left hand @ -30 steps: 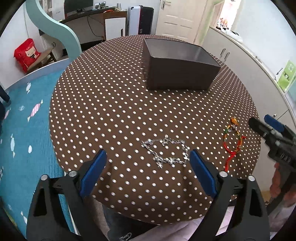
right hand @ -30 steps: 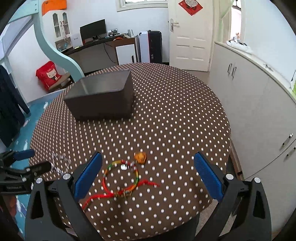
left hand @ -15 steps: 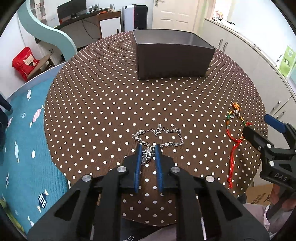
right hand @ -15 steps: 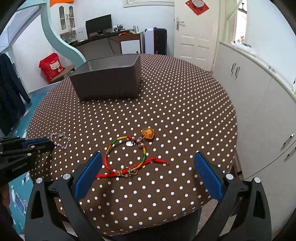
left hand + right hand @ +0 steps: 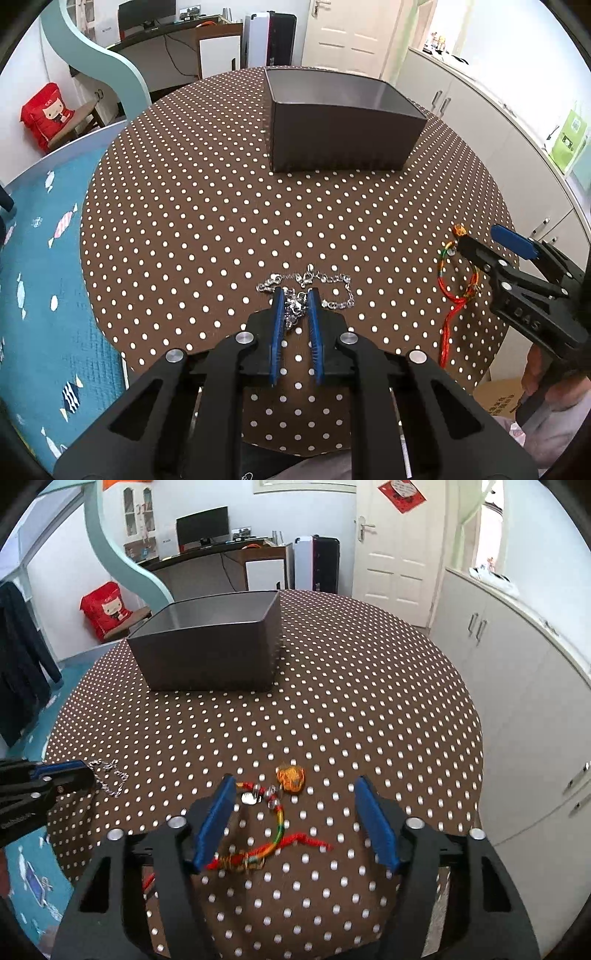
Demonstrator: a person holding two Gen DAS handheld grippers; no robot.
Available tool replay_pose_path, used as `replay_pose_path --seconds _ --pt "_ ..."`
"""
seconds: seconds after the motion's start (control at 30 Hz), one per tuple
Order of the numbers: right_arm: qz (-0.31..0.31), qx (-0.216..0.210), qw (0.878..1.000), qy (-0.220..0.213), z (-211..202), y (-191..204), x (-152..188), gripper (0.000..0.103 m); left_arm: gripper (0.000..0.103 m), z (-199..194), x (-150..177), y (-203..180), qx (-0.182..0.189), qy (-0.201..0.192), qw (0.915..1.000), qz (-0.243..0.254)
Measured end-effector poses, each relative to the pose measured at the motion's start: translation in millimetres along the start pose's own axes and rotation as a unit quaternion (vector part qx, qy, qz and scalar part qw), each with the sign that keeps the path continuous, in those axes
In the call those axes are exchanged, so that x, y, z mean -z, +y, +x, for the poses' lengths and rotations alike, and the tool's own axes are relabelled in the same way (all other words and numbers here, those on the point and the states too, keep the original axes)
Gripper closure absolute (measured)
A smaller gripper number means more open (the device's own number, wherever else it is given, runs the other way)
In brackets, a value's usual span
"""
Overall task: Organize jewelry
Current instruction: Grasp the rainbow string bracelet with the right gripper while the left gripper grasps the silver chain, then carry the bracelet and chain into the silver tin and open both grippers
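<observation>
A silver chain bracelet (image 5: 332, 288) lies near the front edge of the round polka-dot table (image 5: 207, 206). My left gripper (image 5: 295, 295) is shut on a bunch of the chain's near part; the rest trails on the cloth. It also shows in the right wrist view (image 5: 107, 775). A red and multicoloured cord bracelet (image 5: 273, 830) with an orange charm lies to the right. My right gripper (image 5: 295, 797) is open, its fingers on either side of the cord bracelet. An open dark grey box (image 5: 340, 125) stands at the table's far side.
White cabinets (image 5: 517, 686) run along the right of the table. A teal rug (image 5: 40, 280) covers the floor to the left. A desk with a monitor (image 5: 201, 526) and a white door stand beyond the table.
My left gripper has shut on the silver chain. My right gripper has moved forward and down over the cord bracelet, and its fingers have narrowed around it.
</observation>
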State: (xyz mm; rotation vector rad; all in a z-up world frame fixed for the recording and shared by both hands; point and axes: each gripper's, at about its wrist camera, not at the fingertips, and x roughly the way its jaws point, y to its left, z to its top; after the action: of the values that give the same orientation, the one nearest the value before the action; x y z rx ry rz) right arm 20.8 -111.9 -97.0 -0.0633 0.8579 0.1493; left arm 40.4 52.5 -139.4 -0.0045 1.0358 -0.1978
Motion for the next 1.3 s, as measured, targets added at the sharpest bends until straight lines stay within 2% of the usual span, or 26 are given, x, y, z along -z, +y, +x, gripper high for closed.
replay_pose_path --seconds 0.13,0.17,0.23,0.3,0.47,0.7,1.07,1.3 --pt "-0.031 -0.022 0.999 0.022 11.9 8.1 1.9 0.061 0.090 1.7 -1.0 -0.5 -0.001 0.000 1.0000 0.002" --pt "-0.048 -0.017 0.999 0.009 10.2 11.5 4.8 0.066 0.090 2.1 -1.7 -0.4 0.000 0.000 1.0000 0.002" --pt "-0.063 -0.034 0.997 0.005 7.4 14.4 6.9 0.088 0.090 3.0 -2.6 0.3 -0.001 0.001 1.0000 0.002" --pt "-0.071 -0.035 0.997 0.007 6.5 14.9 7.7 0.098 0.090 2.9 -2.7 -0.1 0.000 0.002 1.0000 0.002" --pt "-0.047 -0.059 0.997 0.016 5.2 1.4 7.0 0.101 0.090 3.3 -5.7 -1.6 0.005 -0.001 1.0000 0.001" --pt "-0.032 -0.058 0.998 0.005 -3.8 -12.3 -7.1 0.101 0.090 -3.1 -15.7 -5.2 0.010 -0.017 0.9998 0.005" --pt "-0.045 -0.048 0.997 -0.051 -29.7 -14.0 -45.9 0.101 0.090 -22.8 -46.5 -10.5 0.014 -0.056 0.9982 0.014" --pt "-0.064 -0.064 0.992 -0.090 -43.2 -5.6 -76.7 0.101 0.090 -42.7 -80.3 -4.3 0.035 -0.087 0.9954 0.018"
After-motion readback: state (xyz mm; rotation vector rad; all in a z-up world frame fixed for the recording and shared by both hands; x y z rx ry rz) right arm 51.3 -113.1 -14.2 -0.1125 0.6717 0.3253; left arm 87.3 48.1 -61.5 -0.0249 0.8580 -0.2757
